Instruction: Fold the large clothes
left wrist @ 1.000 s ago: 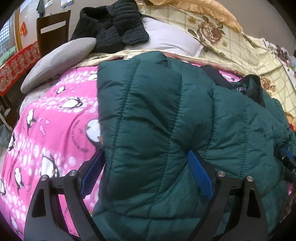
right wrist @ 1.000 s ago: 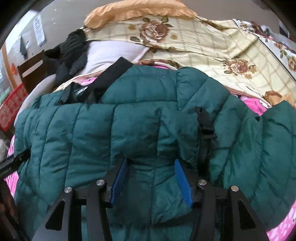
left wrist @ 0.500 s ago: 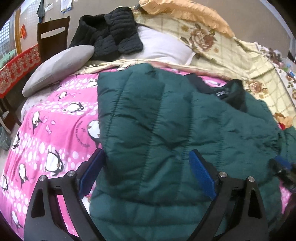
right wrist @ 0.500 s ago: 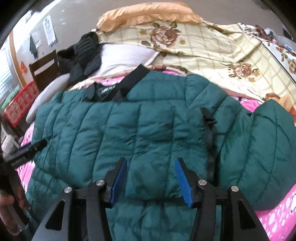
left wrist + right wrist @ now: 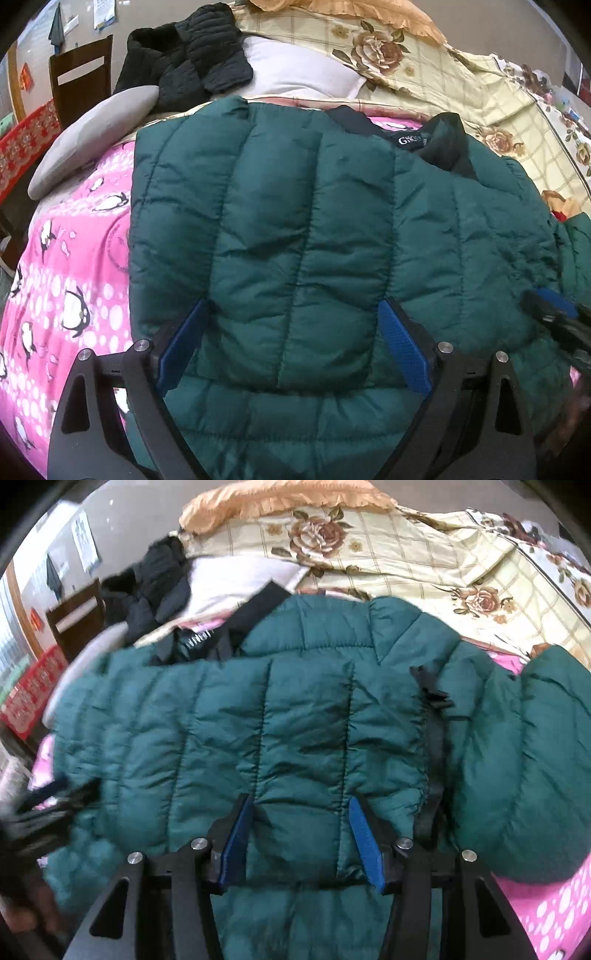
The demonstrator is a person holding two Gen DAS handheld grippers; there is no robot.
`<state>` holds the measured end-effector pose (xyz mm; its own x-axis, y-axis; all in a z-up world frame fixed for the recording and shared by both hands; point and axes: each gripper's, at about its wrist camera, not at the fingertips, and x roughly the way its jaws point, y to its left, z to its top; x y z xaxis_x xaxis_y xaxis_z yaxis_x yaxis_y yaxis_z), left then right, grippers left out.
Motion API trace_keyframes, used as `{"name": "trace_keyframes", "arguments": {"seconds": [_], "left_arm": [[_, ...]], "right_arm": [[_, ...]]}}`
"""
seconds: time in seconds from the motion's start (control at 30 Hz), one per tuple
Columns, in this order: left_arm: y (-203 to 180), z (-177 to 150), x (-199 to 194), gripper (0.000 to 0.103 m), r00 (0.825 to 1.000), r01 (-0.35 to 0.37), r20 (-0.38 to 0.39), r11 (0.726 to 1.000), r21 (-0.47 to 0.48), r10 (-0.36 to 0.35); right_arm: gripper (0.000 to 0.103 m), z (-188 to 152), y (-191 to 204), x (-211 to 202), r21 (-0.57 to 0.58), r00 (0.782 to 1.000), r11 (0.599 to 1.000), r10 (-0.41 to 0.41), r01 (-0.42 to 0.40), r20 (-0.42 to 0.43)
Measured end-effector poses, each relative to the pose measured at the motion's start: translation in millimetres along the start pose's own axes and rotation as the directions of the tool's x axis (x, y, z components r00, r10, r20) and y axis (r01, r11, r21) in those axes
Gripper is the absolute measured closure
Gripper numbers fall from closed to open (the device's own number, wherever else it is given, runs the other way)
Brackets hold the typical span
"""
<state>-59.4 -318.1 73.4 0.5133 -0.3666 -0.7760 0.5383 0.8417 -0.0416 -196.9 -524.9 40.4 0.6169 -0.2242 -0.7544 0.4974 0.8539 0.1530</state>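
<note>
**Green jacket on bed, a fold in each gripper**

My left gripper has its fingers spread wide, one on each side of a thick folded edge of the jacket. The blue pads sit against the puffy fabric; looks like a wide hold on that fold, though how hard they press I cannot tell.

My right gripper has fingers about half open, with a narrower bunch of jacket between them. Pads touch the fabric on both sides, so gripping the fold.

Jacket: dark green, quilted, lying across the pink blanket with penguin print, on the bed. Its near part is doubled over onto itself. Black collar with a label at the far side, toward the pillows. Black zipper strip runs down the right part in the right view. A green sleeve or side panel bulges to the right of it.

Behind the jacket: grey pillow, black coat heaped on a white pillow, floral quilt. Wooden chair at the far left.

The right gripper's tip shows at the right edge of the left view, blurred. The left one is a blur at the left edge of the right view.
</note>
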Motion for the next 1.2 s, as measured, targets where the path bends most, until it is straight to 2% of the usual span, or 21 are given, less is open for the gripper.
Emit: {"name": "trace_keyframes", "arguments": {"seconds": [0.13, 0.2, 0.23, 0.27, 0.43, 0.53, 0.73, 0.83, 0.9, 1.0, 1.2], "left_arm": [[-2, -1, 2, 0.010, 1.000, -0.002, -0.006, 1.000, 0.008, 0.002], [-2, -2, 1, 0.010, 1.000, 0.003, -0.002, 1.000, 0.006, -0.003], [-2, -3, -1, 0.010, 1.000, 0.005, 0.004, 1.000, 0.004, -0.005], [-3, -4, -3, 0.010, 1.000, 0.006, 0.005, 1.000, 0.002, -0.006], [0, -10, -25, 0.010, 0.999, 0.053, 0.014, 0.998, -0.019, -0.052], [-4, -9, -36, 0.010, 0.997, 0.078, 0.032, 0.997, -0.018, -0.077], [-5, -6, -28, 0.010, 0.999, 0.046, 0.021, 0.999, -0.024, -0.046], [4, -9, -20, 0.010, 0.999, 0.037, -0.004, 0.998, -0.047, -0.037], [8, -12, -15, 0.010, 0.999, 0.033, -0.016, 0.998, -0.056, -0.034], [11, -14, -11, 0.010, 0.999, 0.039, -0.022, 0.997, -0.066, -0.041], [12, -16, -8, 0.010, 0.999, 0.043, -0.029, 0.997, -0.071, -0.045]], "right_arm": [[0.049, -7, -5, -33, 0.001, 0.999, 1.000, 0.031, -0.031, 0.040], [0.042, -9, -9, -49, -0.005, 0.997, 0.999, 0.041, -0.041, 0.059], [0.033, -10, -11, -56, -0.005, 0.997, 0.999, 0.042, -0.042, 0.064], [0.030, -12, -13, -62, 0.001, 0.996, 0.999, 0.049, -0.050, 0.070], [0.030, -20, -26, -87, -0.007, 0.995, 1.000, 0.031, -0.030, 0.096], [0.030, -24, -52, -95, 0.037, 0.996, 0.999, 0.007, -0.010, 0.091], [0.030, -30, -110, -102, 0.148, 0.992, 0.986, -0.089, 0.075, 0.087], [0.030, -32, -142, -110, 0.211, 0.992, 0.974, -0.097, 0.077, 0.086], [0.030, -31, -172, -118, 0.251, 0.982, 0.959, -0.160, 0.130, 0.102], [0.030, -31, -214, -126, 0.327, 0.968, 0.930, -0.217, 0.167, 0.122], [0.030, -33, -311, -126, 0.543, 0.957, 0.820, -0.275, 0.184, 0.091]]}}
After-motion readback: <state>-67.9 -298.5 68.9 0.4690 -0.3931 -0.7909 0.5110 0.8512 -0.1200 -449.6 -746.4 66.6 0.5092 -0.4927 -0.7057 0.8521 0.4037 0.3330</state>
